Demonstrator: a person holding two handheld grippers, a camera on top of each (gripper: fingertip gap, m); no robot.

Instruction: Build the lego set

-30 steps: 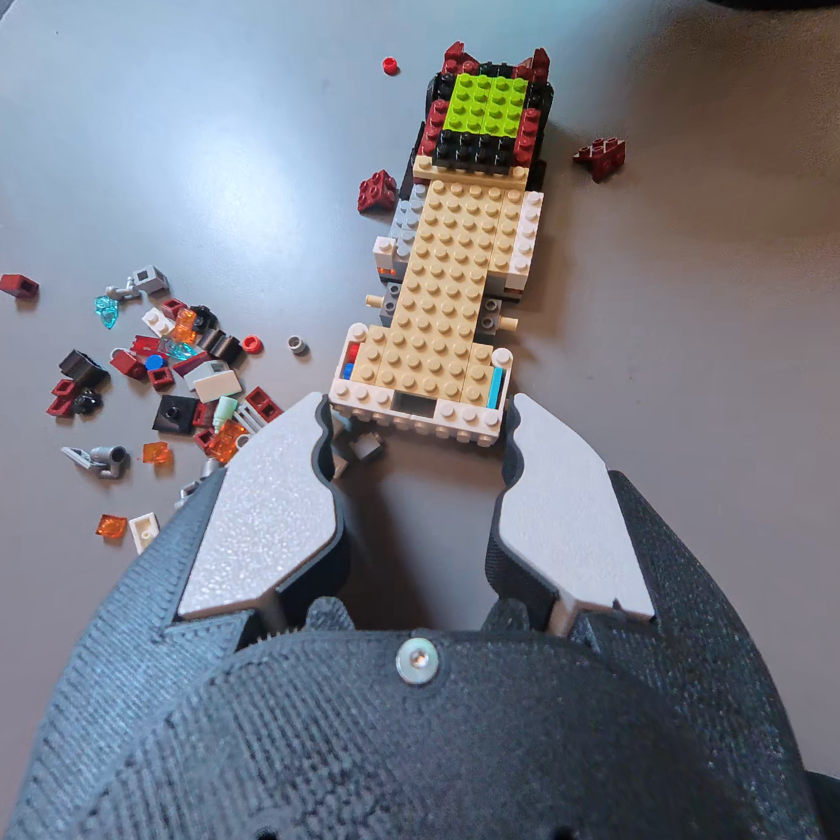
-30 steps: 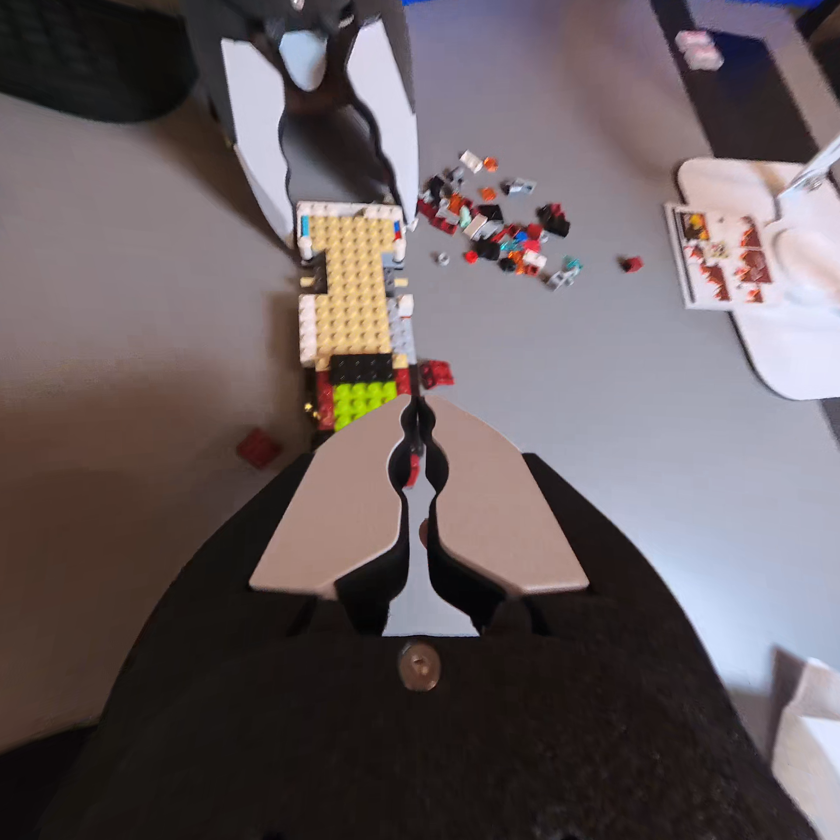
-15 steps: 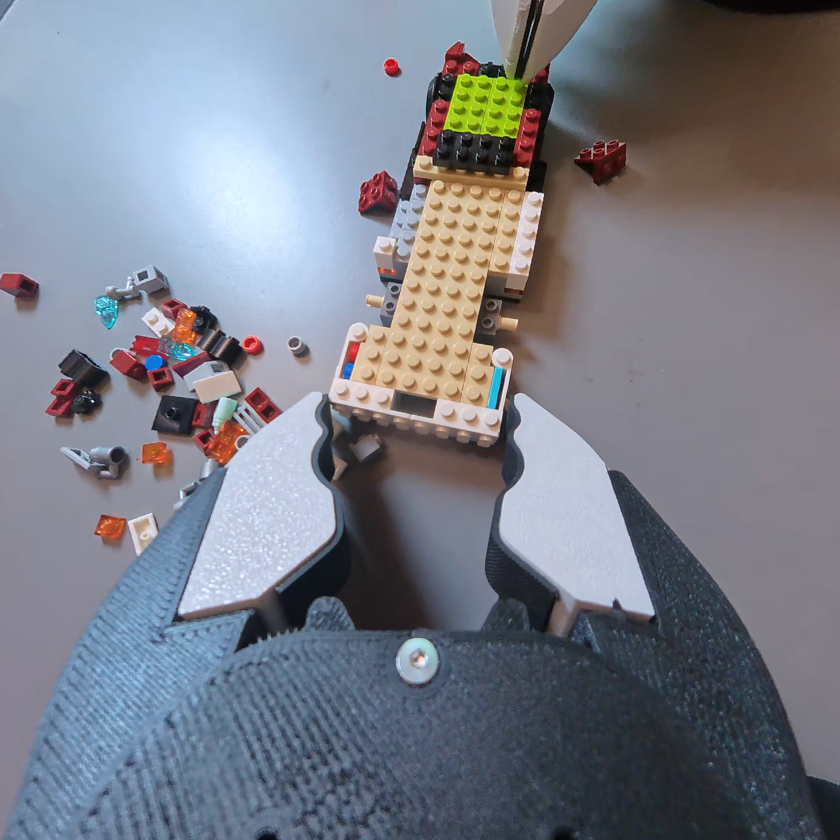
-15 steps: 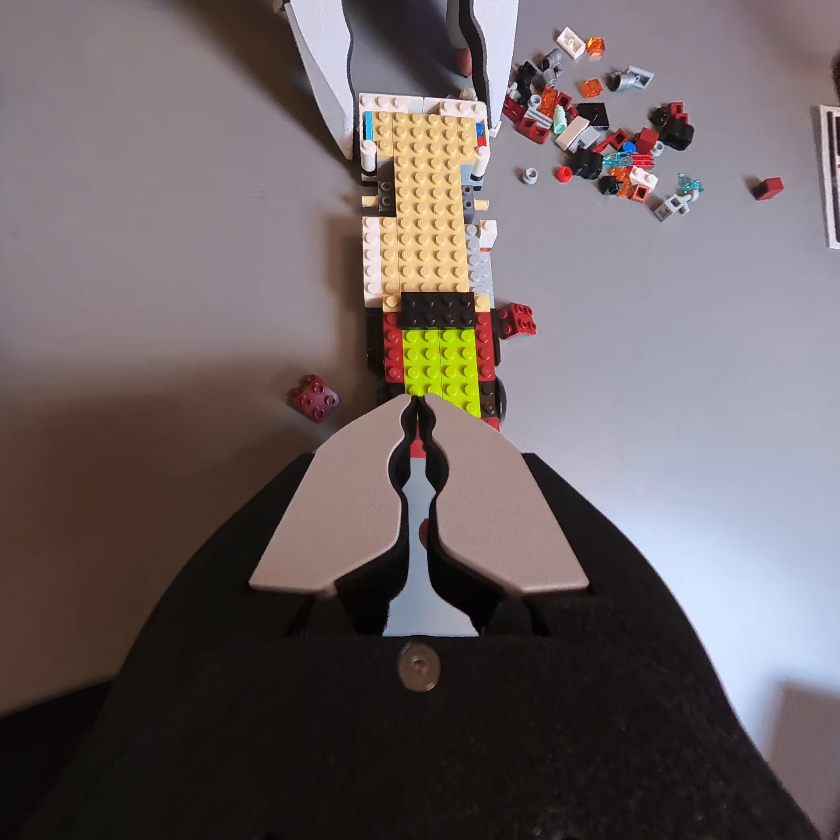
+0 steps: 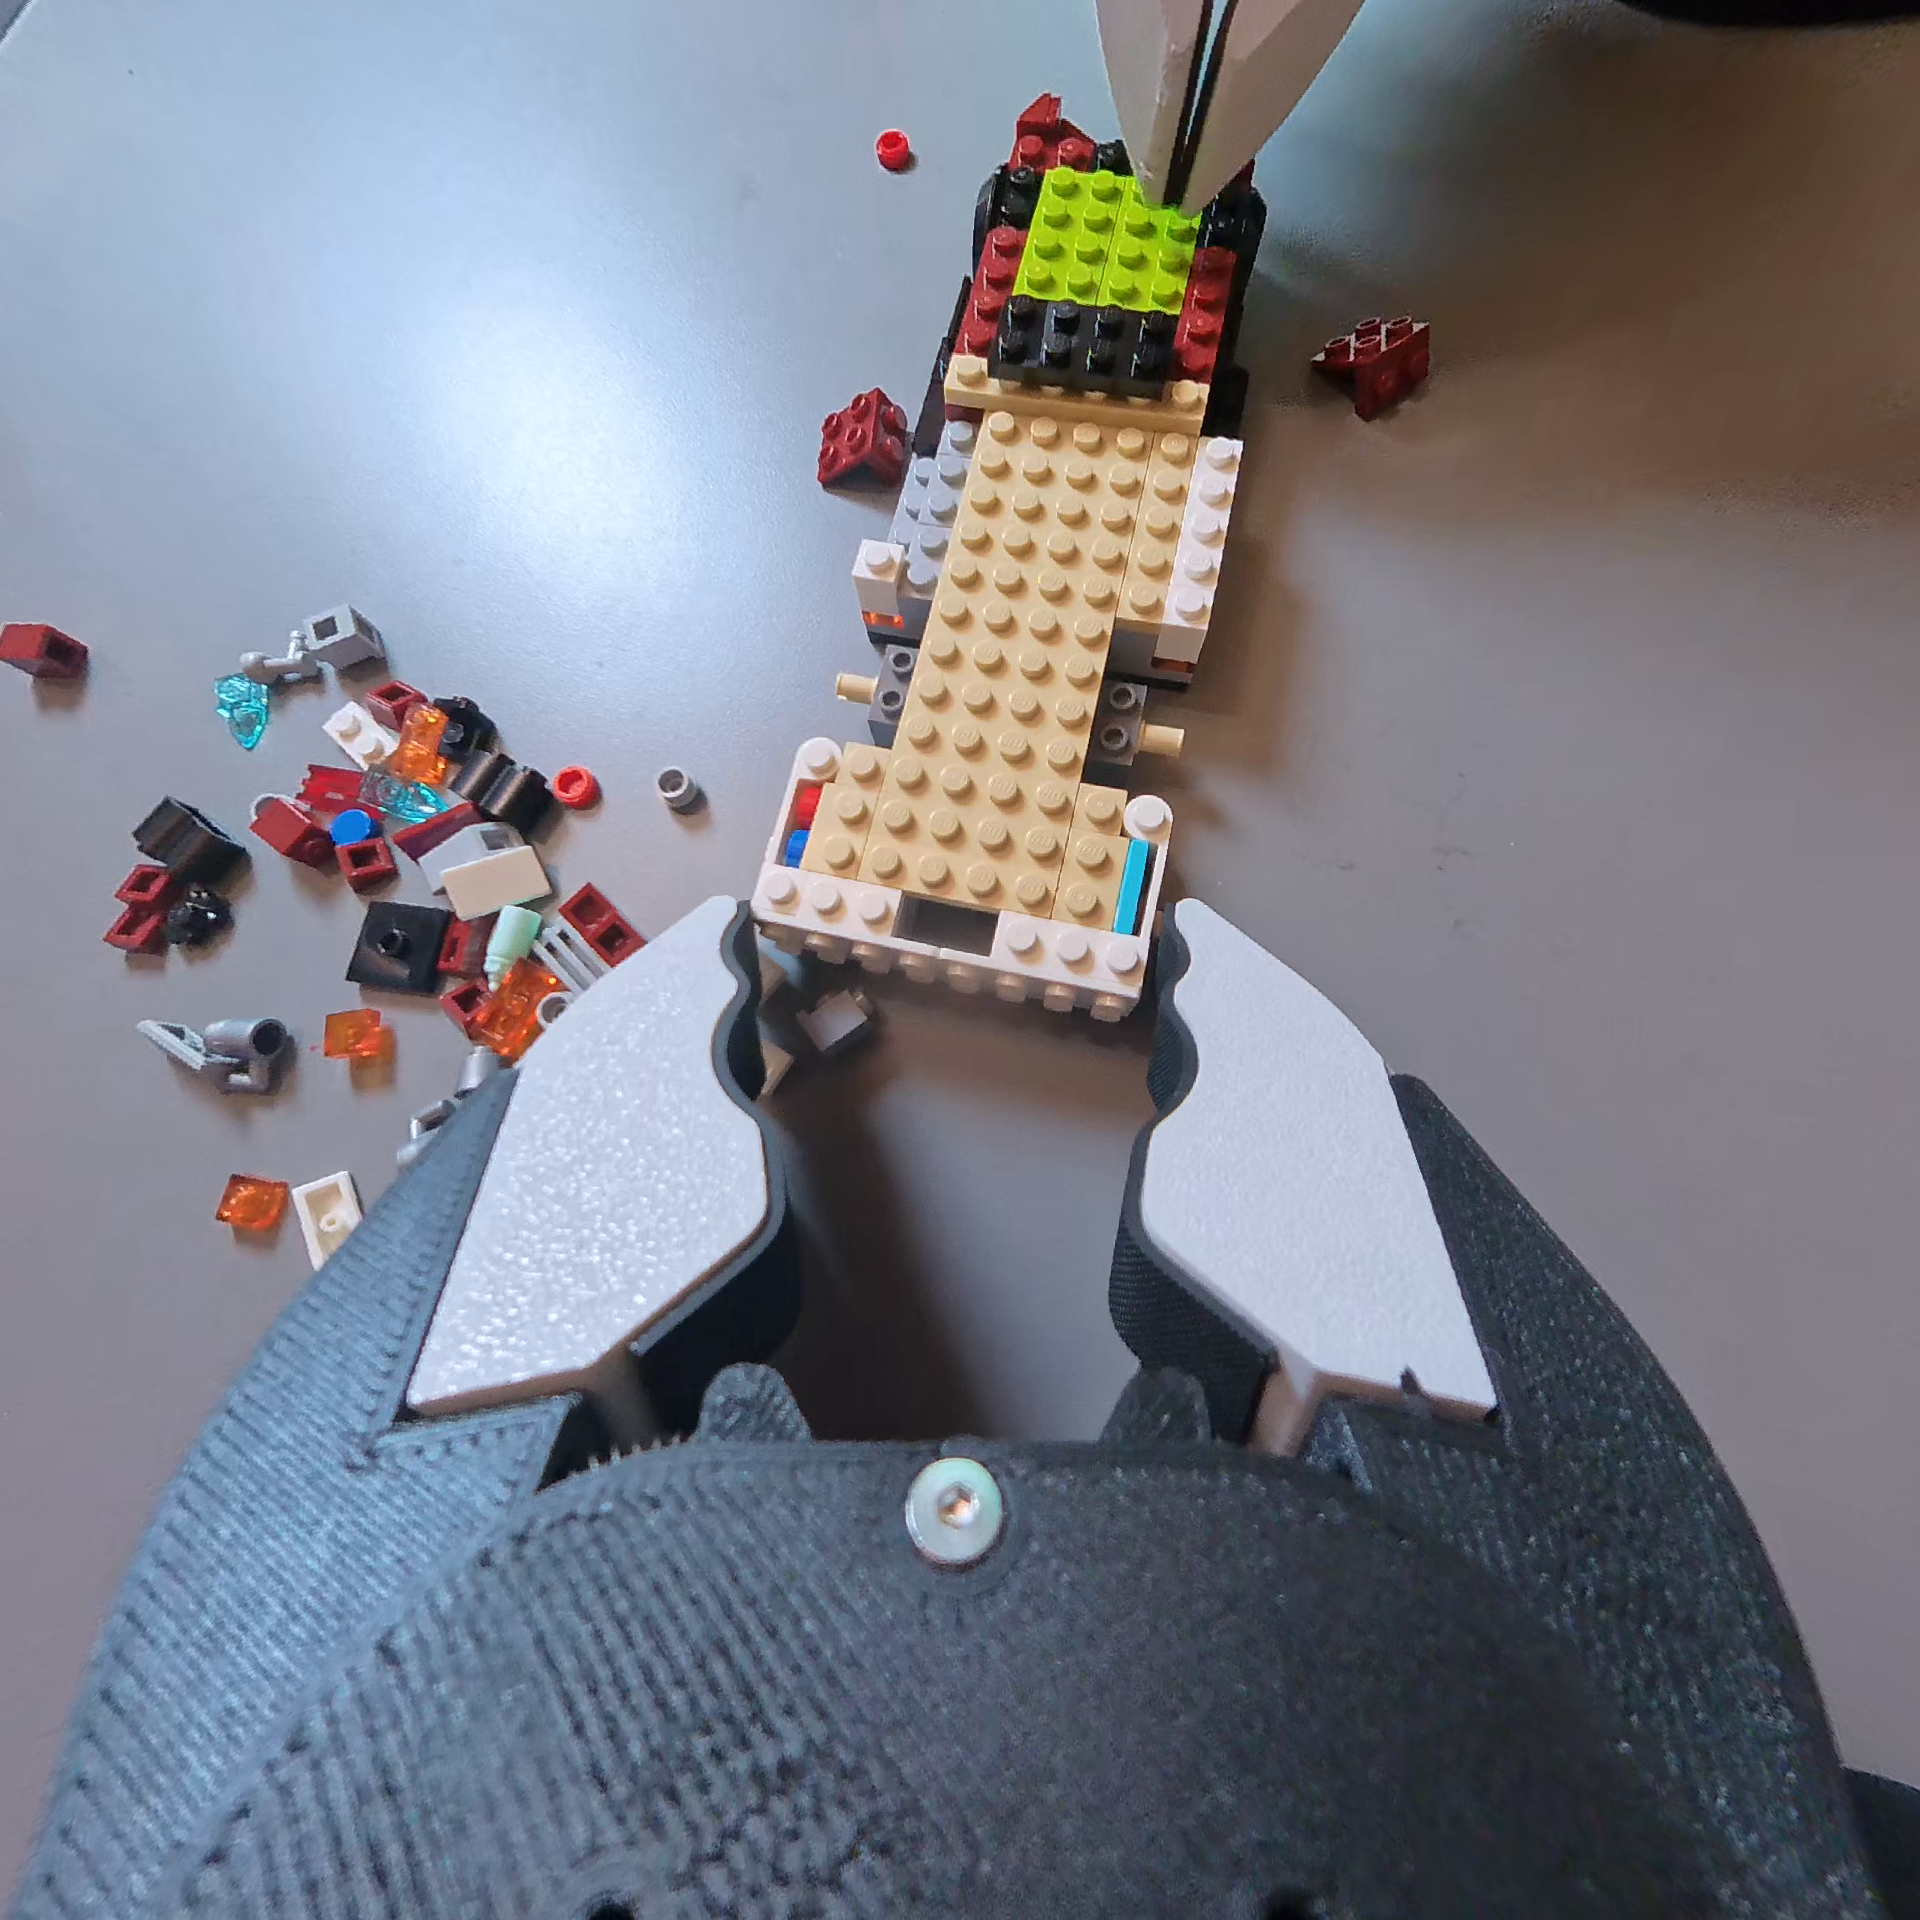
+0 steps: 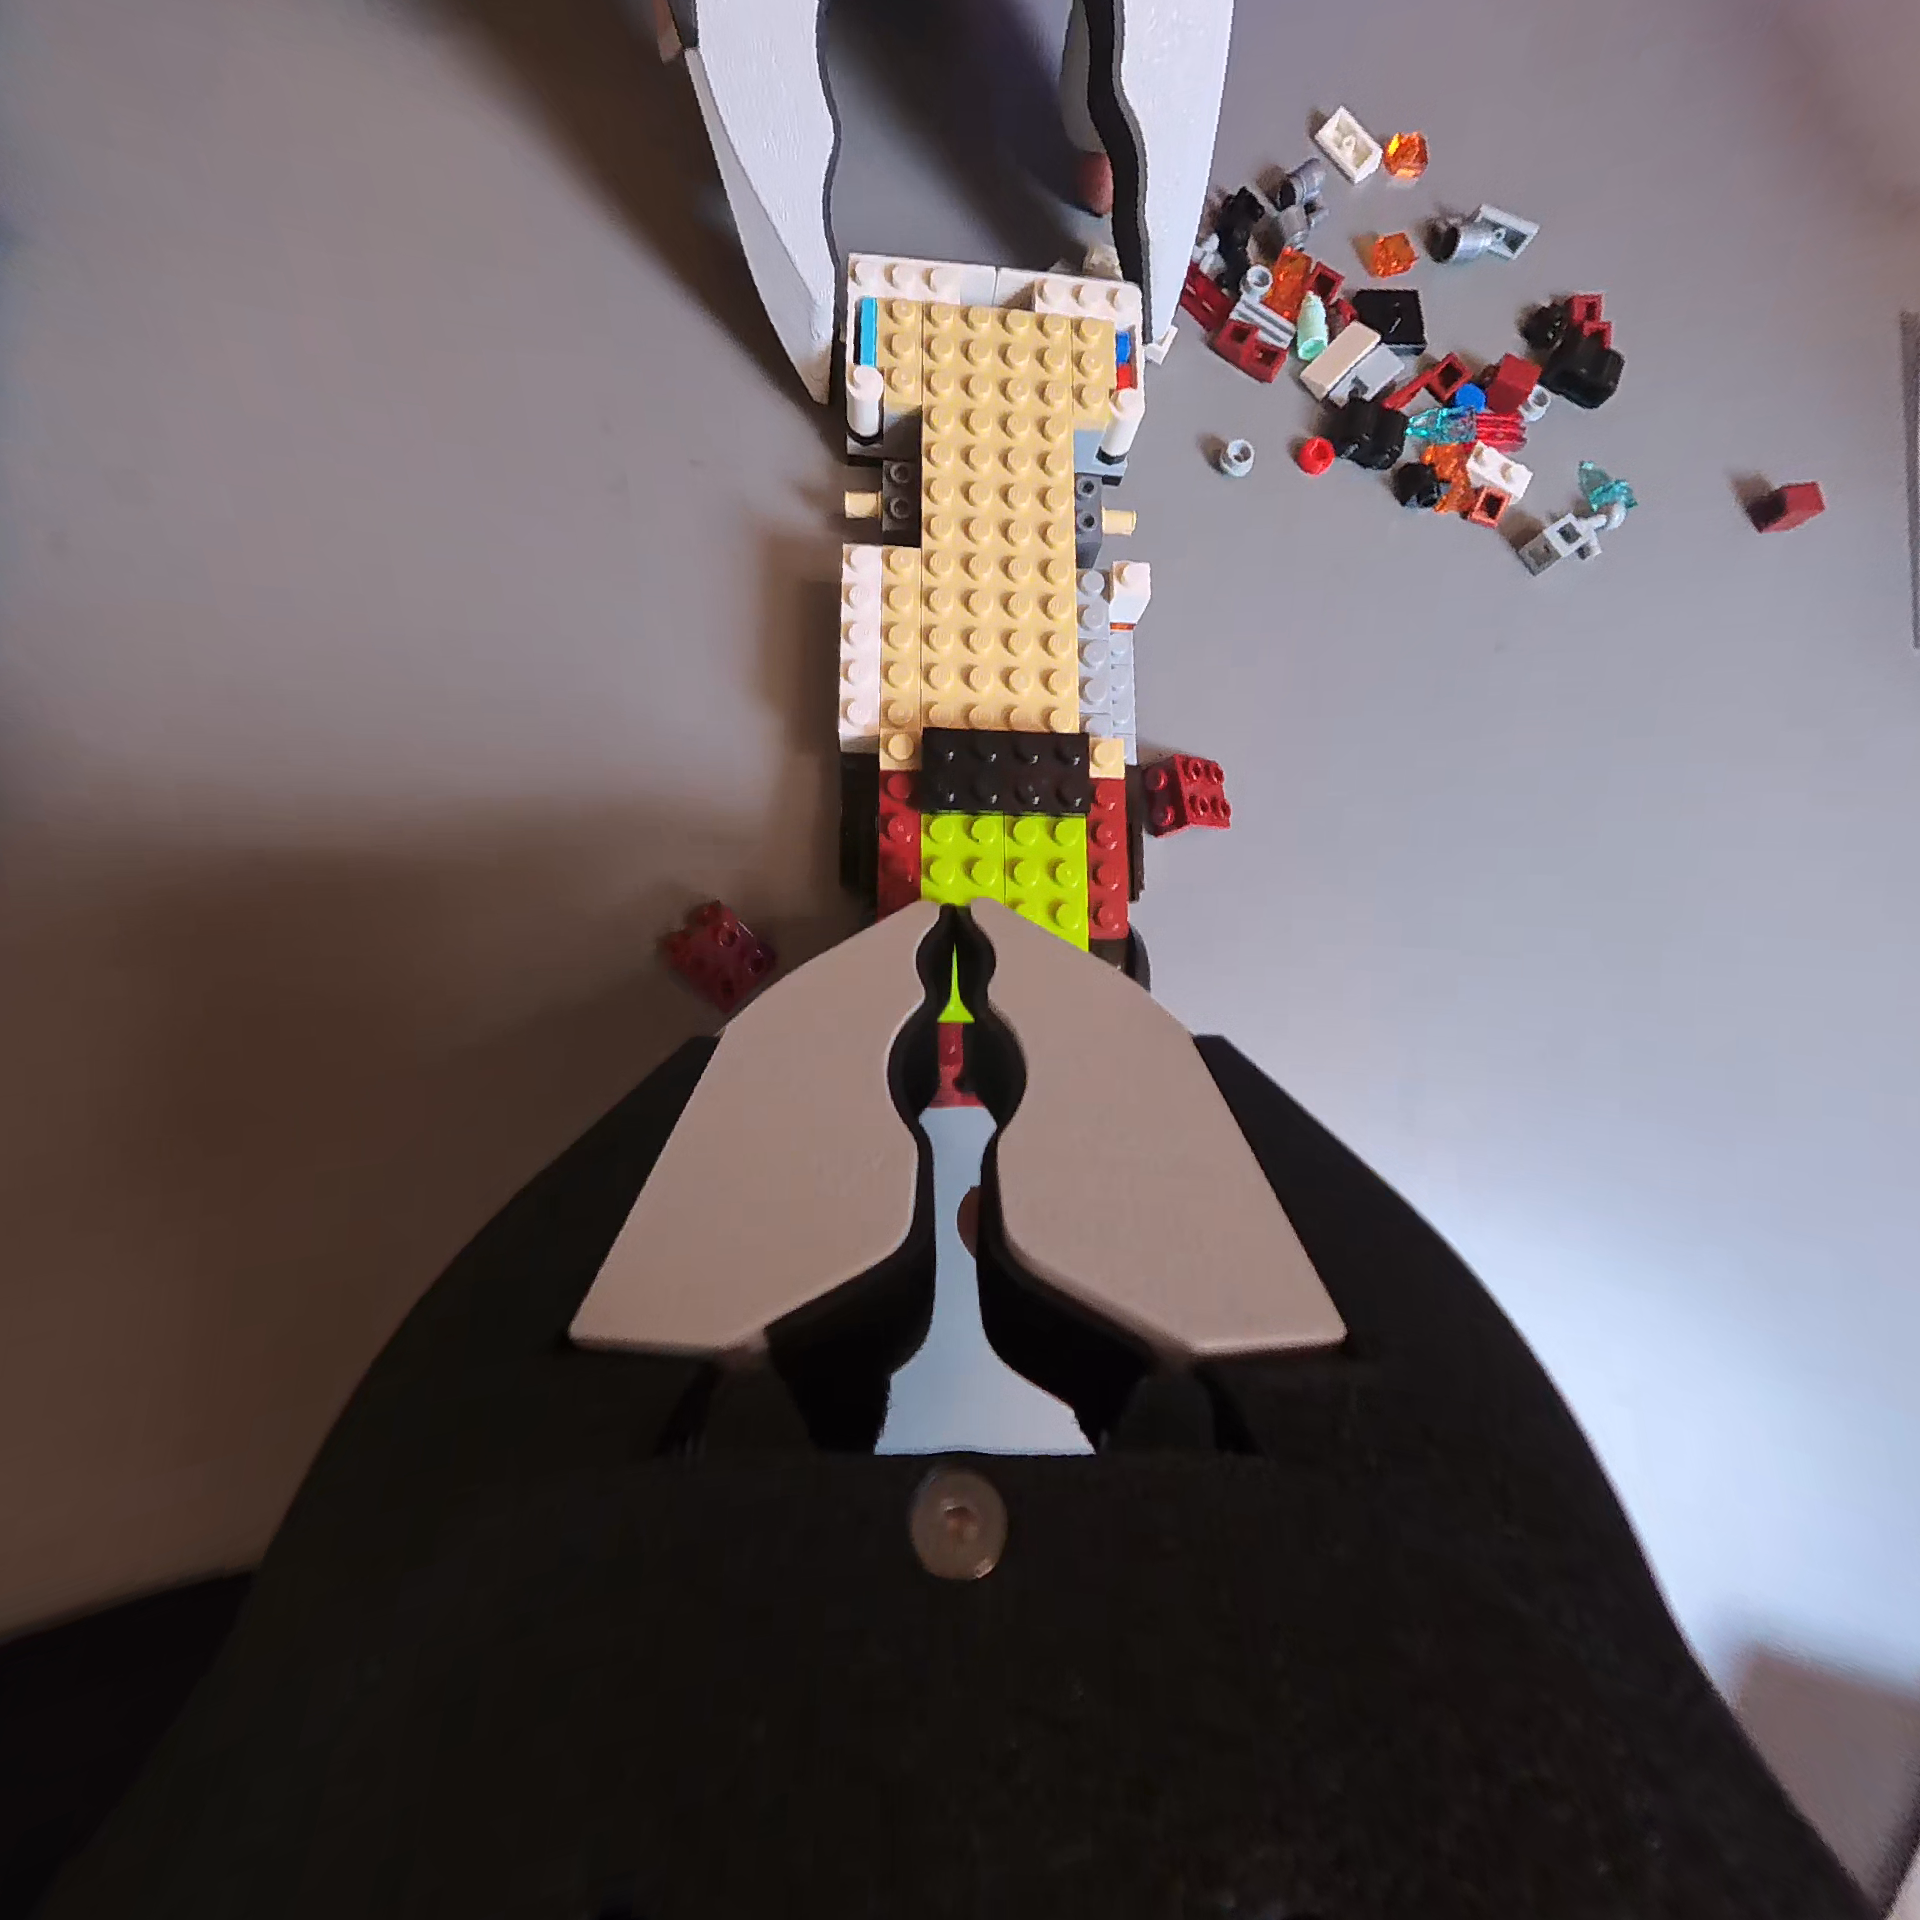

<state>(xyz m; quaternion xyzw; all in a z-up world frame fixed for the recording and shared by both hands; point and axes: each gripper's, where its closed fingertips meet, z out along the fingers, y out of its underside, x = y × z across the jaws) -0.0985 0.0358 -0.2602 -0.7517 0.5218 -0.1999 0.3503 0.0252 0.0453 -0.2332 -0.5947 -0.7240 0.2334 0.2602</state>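
left gripper [image 5: 954, 940]: we are seeing it standing wide open at the white end of the brick model [image 5: 1049, 665]; its two fingers are flanking that end's corners, and we cannot tell whether the pads are pressing on it.
right gripper [image 6: 958, 914]: its fingertips are meeting with nothing between them, and they are coming down on the lime green plates [image 6: 1003, 868] at the model's far end.
brick model: it is lying flat on the grey table [image 5: 416, 312], a long tan studded deck with white edging, then black, lime and dark red bricks at the other end.
near the left fingers: a small grey piece [image 5: 831, 1023] is lying on the table just under the white end.
loose pieces [image 5: 343, 852]: we are noting a scatter of dark red, black, orange, white and clear blue bits beside the left gripper.
strays: two dark red bricks are sitting either side of the lime end, one [image 5: 860, 436] just beside the model, one [image 5: 1374, 358] a little apart.
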